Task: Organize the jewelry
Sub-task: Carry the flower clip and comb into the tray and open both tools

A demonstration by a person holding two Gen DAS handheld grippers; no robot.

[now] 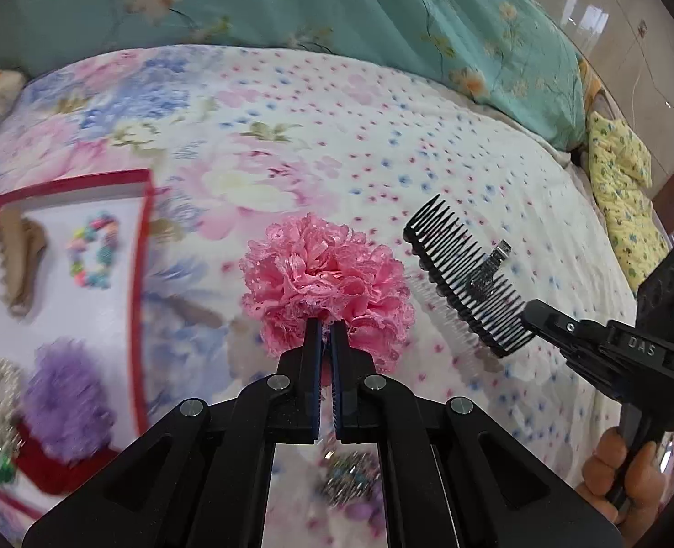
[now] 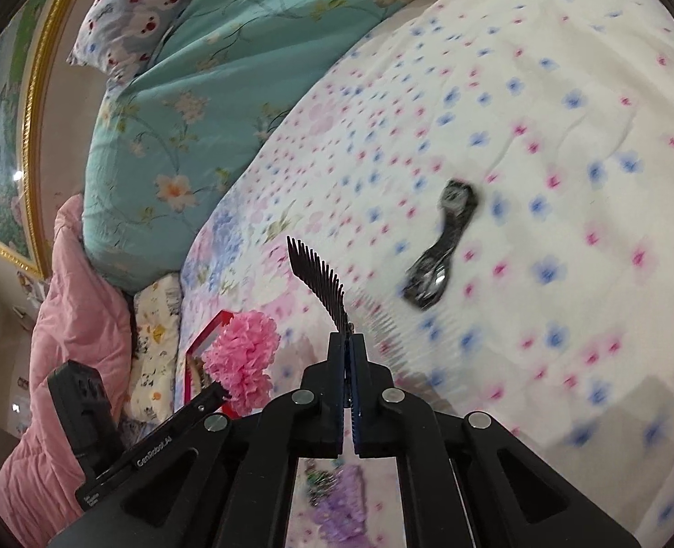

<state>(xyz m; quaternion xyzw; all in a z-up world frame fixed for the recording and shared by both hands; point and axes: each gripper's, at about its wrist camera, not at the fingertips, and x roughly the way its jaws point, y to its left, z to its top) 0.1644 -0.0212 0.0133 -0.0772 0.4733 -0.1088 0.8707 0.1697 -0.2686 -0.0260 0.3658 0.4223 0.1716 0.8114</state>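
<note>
Bedspread [image 1: 428,146] — pink flower [image 1: 325,283] between jaws

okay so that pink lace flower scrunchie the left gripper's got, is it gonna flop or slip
The pink lace scrunchie looks soft and light, so it probably squashes rather than slips in the left gripper. Its ruffles hold their puff above the jaws, so little droop seems likely.
</note>
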